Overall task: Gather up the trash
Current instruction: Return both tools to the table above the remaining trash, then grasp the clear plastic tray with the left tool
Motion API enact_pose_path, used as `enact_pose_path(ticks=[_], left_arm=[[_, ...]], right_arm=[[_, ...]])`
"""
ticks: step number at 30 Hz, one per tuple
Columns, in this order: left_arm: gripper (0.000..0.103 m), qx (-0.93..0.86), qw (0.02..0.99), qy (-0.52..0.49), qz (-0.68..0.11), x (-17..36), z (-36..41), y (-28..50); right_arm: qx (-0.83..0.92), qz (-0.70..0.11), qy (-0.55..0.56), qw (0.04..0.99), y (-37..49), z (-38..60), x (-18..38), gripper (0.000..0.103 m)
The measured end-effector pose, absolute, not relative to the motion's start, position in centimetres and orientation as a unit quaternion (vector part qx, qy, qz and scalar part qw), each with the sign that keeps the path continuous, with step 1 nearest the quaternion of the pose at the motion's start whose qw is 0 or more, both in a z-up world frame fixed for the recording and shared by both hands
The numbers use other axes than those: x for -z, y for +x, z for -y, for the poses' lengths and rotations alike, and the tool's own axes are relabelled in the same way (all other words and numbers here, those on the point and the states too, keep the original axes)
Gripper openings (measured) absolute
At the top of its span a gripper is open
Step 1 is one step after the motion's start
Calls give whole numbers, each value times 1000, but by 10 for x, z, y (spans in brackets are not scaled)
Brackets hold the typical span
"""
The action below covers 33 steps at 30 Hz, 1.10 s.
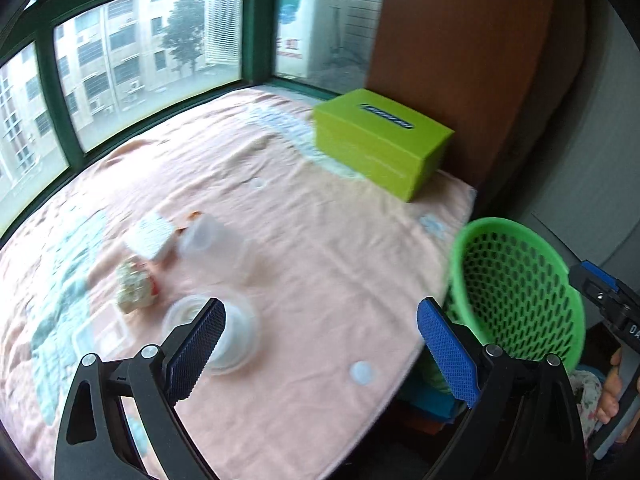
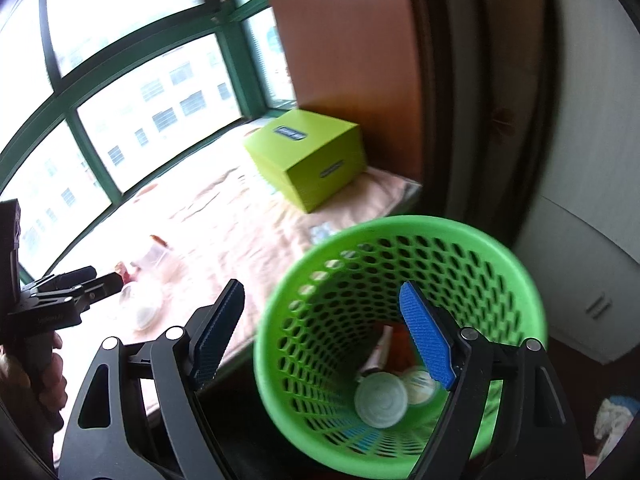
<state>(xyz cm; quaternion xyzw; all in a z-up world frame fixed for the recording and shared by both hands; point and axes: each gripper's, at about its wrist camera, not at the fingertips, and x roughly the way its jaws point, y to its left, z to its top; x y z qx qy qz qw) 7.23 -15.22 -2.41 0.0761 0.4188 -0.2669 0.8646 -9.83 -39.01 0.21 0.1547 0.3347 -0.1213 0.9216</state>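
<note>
On the pink cloth (image 1: pixel 320 240) that covers the table by the green-framed window (image 1: pixel 140 60), several pieces of trash lie together on the left side. Nearest is a round clear plastic cup (image 1: pixel 232 332) with something white inside it; it stands just behind the left finger of the left gripper (image 1: pixel 320 344). A little farther there is a crumpled wrapper (image 1: pixel 134 286), then a white packet (image 1: pixel 150 236), and beside it a clear cup lying on its side (image 1: pixel 212 240). The picture is blurred, so I cannot tell what is printed on them. A small white disc (image 1: pixel 362 372) lies alone near the near edge of the cloth.

The left gripper hangs over this cloth with its jaws wide apart, and nothing is between the blue pads.

At the far right corner of the table a lime-green box (image 1: pixel 380 144) with a dark slot on top stands against a brown wooden panel (image 1: pixel 460 40).

Off the right edge of the table is the green mesh basket (image 2: pixel 400 320). The right gripper (image 2: pixel 320 332) points down into it; its jaws are open, one finger outside the rim and one over the inside, and they hold nothing. At the bottom of the basket lie a round white lid (image 2: pixel 380 400), another round piece (image 2: pixel 420 382) beside it, and a pale wrapper (image 2: pixel 380 352).

A hand (image 2: pixel 48 376) holding the left tool shows at the left in the right wrist view.
</note>
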Motion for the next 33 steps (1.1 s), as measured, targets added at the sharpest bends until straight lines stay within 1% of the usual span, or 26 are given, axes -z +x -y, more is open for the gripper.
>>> enact_pose_path(ticks=[9,16,23,33], left_arm=[[93,207,875,104,-425,41,64,103],[93,202,862,118,-450,66,7,127],[93,217,847,136,-465,91,-22,145],[93,248,832,172,-465,110,-32,167]], right_arm=[[72,-348,133,925,-62,347,-1,80],[37,-365,115,923,-33,311,5,80],[4,-387,101,916,-6,272,15,81],[-28,-410,75,909,21,227,26,81]])
